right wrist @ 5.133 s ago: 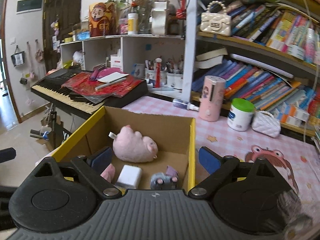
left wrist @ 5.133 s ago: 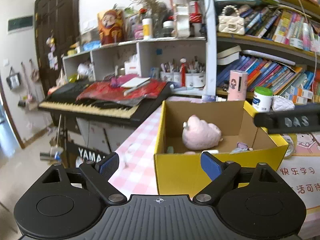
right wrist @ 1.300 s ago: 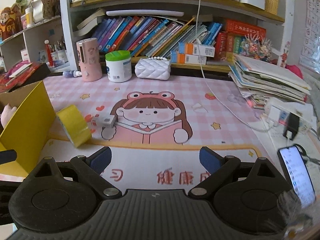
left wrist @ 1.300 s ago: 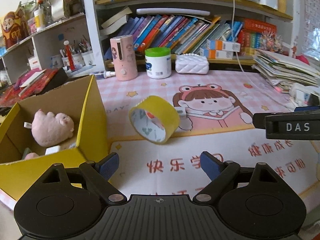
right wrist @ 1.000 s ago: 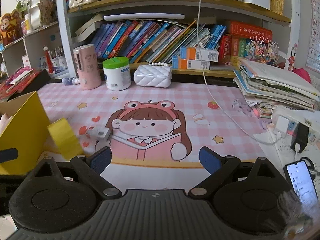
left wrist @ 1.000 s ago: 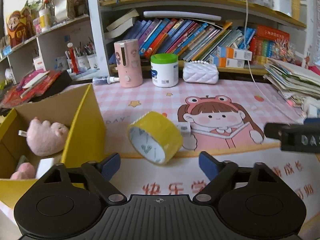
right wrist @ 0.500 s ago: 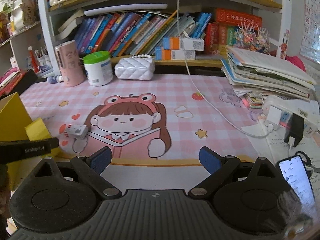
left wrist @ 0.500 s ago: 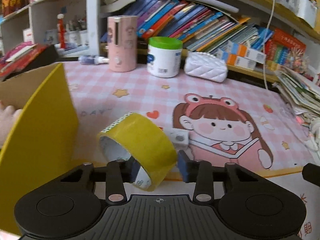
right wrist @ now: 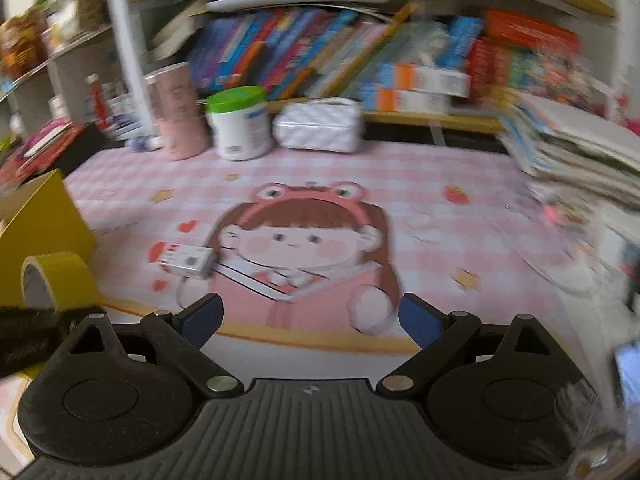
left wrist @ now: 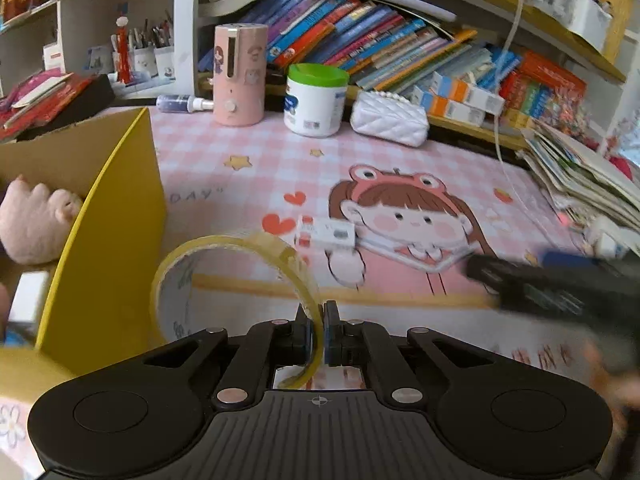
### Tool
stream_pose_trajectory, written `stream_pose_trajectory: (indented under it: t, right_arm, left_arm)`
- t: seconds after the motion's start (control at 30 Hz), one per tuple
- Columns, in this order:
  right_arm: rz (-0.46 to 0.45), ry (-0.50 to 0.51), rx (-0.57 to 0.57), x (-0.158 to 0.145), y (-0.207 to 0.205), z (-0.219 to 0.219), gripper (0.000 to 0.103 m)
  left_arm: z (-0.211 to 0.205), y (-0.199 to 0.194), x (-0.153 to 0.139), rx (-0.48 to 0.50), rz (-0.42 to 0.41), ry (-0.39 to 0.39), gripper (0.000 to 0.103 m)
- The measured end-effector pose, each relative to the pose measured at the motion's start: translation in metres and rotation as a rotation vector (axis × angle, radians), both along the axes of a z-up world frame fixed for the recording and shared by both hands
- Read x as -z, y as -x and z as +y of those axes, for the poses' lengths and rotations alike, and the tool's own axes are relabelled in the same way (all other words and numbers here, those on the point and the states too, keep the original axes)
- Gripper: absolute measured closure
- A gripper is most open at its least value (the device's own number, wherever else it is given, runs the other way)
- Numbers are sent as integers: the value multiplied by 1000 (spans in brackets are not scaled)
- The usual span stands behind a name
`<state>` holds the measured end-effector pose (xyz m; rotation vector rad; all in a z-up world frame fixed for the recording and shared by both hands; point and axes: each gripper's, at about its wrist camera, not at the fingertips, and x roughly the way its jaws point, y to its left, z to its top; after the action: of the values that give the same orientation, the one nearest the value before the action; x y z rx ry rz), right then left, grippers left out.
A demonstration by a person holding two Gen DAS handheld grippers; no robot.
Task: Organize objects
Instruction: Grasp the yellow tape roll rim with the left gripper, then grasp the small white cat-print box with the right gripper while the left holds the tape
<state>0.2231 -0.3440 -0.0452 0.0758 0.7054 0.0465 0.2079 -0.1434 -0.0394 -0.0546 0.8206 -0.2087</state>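
My left gripper (left wrist: 316, 330) is shut on the wall of a yellow tape roll (left wrist: 224, 244), which stands on edge beside the yellow cardboard box (left wrist: 108, 216). The roll also shows at the lower left of the right wrist view (right wrist: 60, 276). A pink plush toy (left wrist: 34, 220) lies inside the box. A small white box with red print (left wrist: 326, 234) lies on the pink mat ahead; it also shows in the right wrist view (right wrist: 186, 260). My right gripper (right wrist: 310, 318) is open and empty, above the mat and facing the small white box.
A pink cylinder (left wrist: 240, 76), a white jar with a green lid (left wrist: 316, 100) and a white quilted purse (left wrist: 390, 124) stand at the back before a bookshelf. Stacked books (left wrist: 588, 184) lie at the right. The right gripper's dark body (left wrist: 560, 288) crosses the left view.
My left gripper has shut on the tape roll's wall. My right gripper has swung left and forward toward the small white box; its view is blurred by motion.
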Motion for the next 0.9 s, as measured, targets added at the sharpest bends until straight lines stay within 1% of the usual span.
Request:
stream_pose_trajectory:
  t: [0.13, 0.27, 0.37, 0.43, 0.53, 0.63, 0.73, 0.8, 0.83, 0.87, 0.9]
  right_arm:
    - [-37, 33, -116, 12, -27, 23, 8]
    - [-43, 21, -191, 27, -58, 42, 13]
    - [-46, 19, -244, 38, -76, 55, 18]
    - [-38, 28, -272, 45, -88, 66, 19]
    - [-4, 31, -274, 56, -103, 80, 24]
    - [12, 8, -263, 62, -111, 89, 24]
    - [8, 11, -246, 65, -114, 97, 24]
    - [-1, 15, -250, 66, -114, 100, 29]
    - [-10, 25, -252, 67, -114, 102, 38]
    - [-18, 35, -255, 67, -114, 103, 45]
    - [-26, 45, -261, 67, -114, 104, 45]
  left_arm:
    - [3, 17, 1, 19, 24, -21, 99]
    - [11, 28, 0, -1, 32, -14, 99]
    - [12, 36, -1, 6, 32, -13, 99]
    - [11, 41, -2, 13, 28, -13, 99]
    - [9, 46, -4, 24, 23, -13, 98]
    - [9, 49, -3, 30, 32, -13, 98]
    - [10, 50, -2, 28, 43, -11, 98]
    - [10, 51, -2, 26, 43, -11, 98]
    - [10, 51, -2, 26, 43, -11, 98]
    - [10, 52, -2, 26, 43, -11, 98]
    - [10, 52, -2, 27, 41, -10, 98]
